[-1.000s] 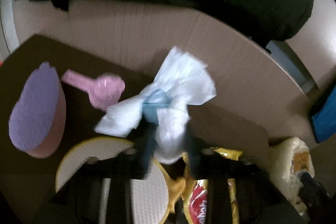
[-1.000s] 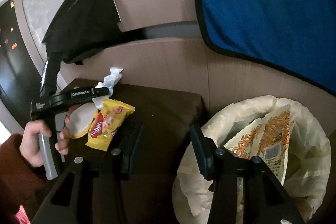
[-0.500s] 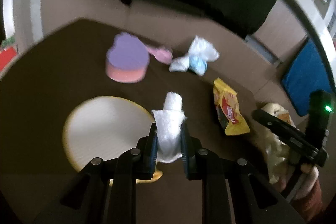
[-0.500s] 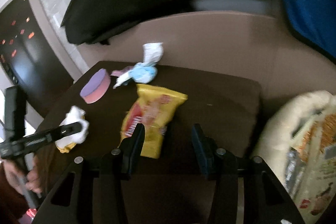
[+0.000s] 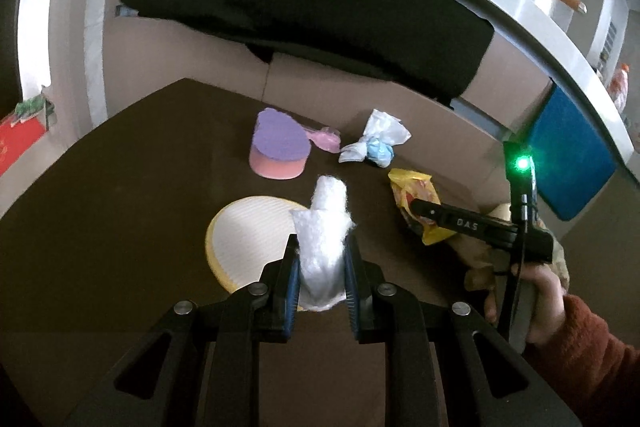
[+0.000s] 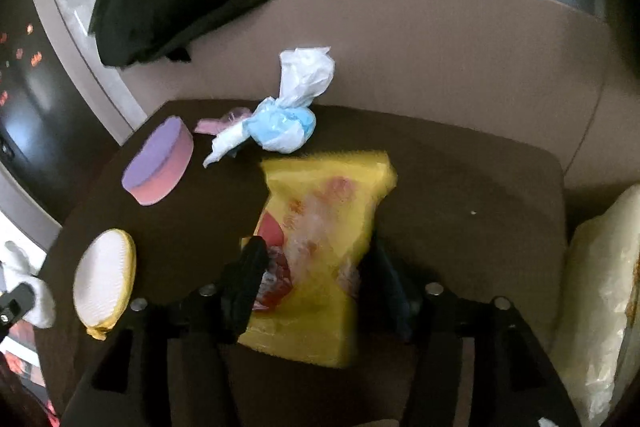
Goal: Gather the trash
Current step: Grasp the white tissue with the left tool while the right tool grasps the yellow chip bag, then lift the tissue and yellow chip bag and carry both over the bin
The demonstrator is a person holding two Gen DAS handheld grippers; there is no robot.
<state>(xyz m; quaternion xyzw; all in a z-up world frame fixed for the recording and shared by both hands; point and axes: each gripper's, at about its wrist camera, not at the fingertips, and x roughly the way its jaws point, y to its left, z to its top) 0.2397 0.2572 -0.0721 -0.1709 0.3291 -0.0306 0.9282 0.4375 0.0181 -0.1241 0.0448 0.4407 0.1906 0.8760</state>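
Left claw (image 5: pixel 320 259), low in the middle of the left wrist view: squeezed tight on a crumpled white paper tissue (image 5: pixel 325 227) that sticks up between its blue pads (image 5: pixel 295 277). Same tissue seen at the far left edge of the right wrist view (image 6: pixel 28 291).

Right claw (image 6: pixel 316 267), low in the middle of the right wrist view: wide apart and opening more, one finger on each side of a yellow crinkly snack bag with red print (image 6: pixel 320 239). Bag flat on the dark brown counter (image 6: pixel 460 207); pads not seen pressing it. Same claw at the right of the left wrist view (image 5: pixel 416 205), held by a hand (image 5: pixel 536 279) in a red-brown sleeve (image 5: pixel 580 343).

Farther up the counter: a knotted white and blue plastic bag (image 6: pixel 280 115), a round pink sponge with a purple top (image 6: pixel 160 163), a small pink plastic thing (image 5: pixel 324 139) just behind the sponge. At lower left: a round white pad with a yellow rim (image 6: pixel 105 277).

At the right edge, off the counter: a pale plastic trash bag (image 6: pixel 600 287).
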